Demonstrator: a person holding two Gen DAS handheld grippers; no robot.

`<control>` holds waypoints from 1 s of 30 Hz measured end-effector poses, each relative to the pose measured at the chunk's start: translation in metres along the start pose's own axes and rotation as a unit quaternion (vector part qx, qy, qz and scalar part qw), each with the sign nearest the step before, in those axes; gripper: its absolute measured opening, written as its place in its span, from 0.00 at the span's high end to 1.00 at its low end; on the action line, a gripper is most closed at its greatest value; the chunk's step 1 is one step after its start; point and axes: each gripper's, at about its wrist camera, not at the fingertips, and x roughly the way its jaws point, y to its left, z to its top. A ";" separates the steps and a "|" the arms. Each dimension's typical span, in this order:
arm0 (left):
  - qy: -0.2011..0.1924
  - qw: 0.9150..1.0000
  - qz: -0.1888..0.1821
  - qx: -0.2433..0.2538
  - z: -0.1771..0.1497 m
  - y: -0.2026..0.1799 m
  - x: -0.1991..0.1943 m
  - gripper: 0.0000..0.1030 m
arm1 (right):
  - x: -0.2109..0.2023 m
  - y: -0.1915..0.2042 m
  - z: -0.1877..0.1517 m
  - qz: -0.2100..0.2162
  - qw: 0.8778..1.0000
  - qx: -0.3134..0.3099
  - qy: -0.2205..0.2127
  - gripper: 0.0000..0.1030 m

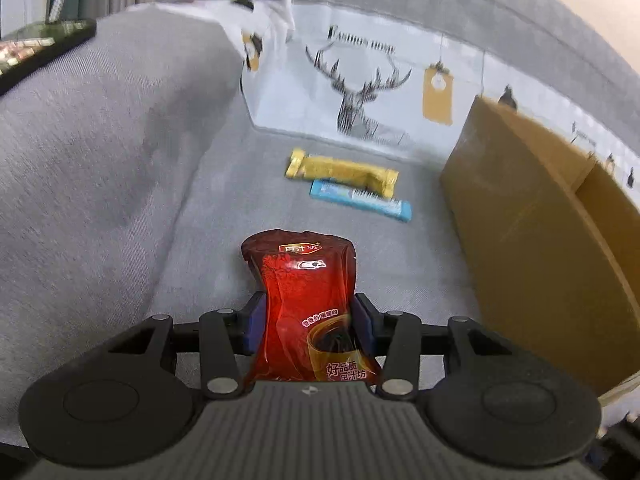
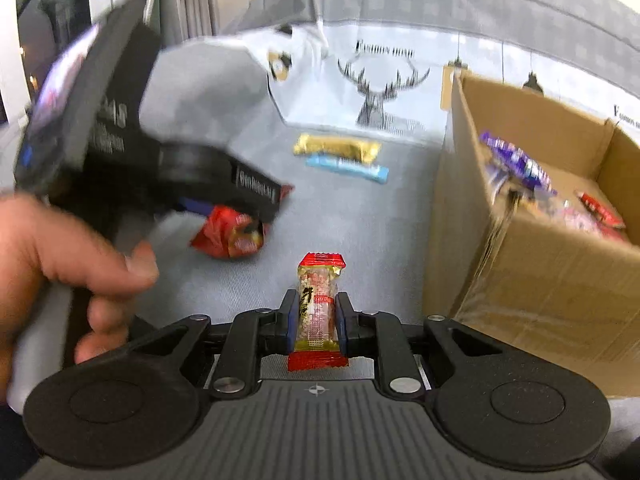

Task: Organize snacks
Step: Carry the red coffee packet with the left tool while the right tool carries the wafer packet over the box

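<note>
My left gripper (image 1: 310, 318) is shut on a red drink-mix sachet (image 1: 304, 280) and holds it above the grey sofa seat. In the right wrist view the left gripper (image 2: 256, 204) shows at the left with the red sachet (image 2: 228, 236) hanging from it. My right gripper (image 2: 318, 312) is shut on a small red-ended rice snack bar (image 2: 318, 304). A gold bar (image 1: 342, 170) and a light blue bar (image 1: 360, 200) lie side by side on the seat ahead; they also show in the right wrist view as the gold bar (image 2: 338, 147) and blue bar (image 2: 348, 167).
An open cardboard box (image 2: 540, 264) with several snacks inside stands on the seat at the right; its side shows in the left wrist view (image 1: 532, 232). A deer-print cushion (image 1: 360, 92) leans at the back. The sofa armrest (image 1: 100, 152) rises at the left.
</note>
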 end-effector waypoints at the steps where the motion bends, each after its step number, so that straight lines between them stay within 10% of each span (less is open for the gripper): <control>1: -0.009 1.000 -0.002 0.000 0.001 0.000 -0.004 0.51 | -0.006 0.000 0.004 0.001 1.000 0.001 -0.011 0.80; 14: -0.097 0.993 -0.065 0.029 -0.011 -0.031 -0.081 0.51 | -0.086 -0.053 0.040 -0.014 0.989 0.026 -0.146 0.80; 21: -0.116 0.988 -0.079 0.060 -0.026 -0.057 -0.106 0.51 | -0.124 -0.141 0.044 -0.094 0.961 0.087 -0.245 0.80; 30: -0.097 0.989 -0.094 0.057 -0.017 -0.079 -0.123 0.51 | -0.107 -0.198 0.022 -0.147 0.937 0.207 -0.238 0.80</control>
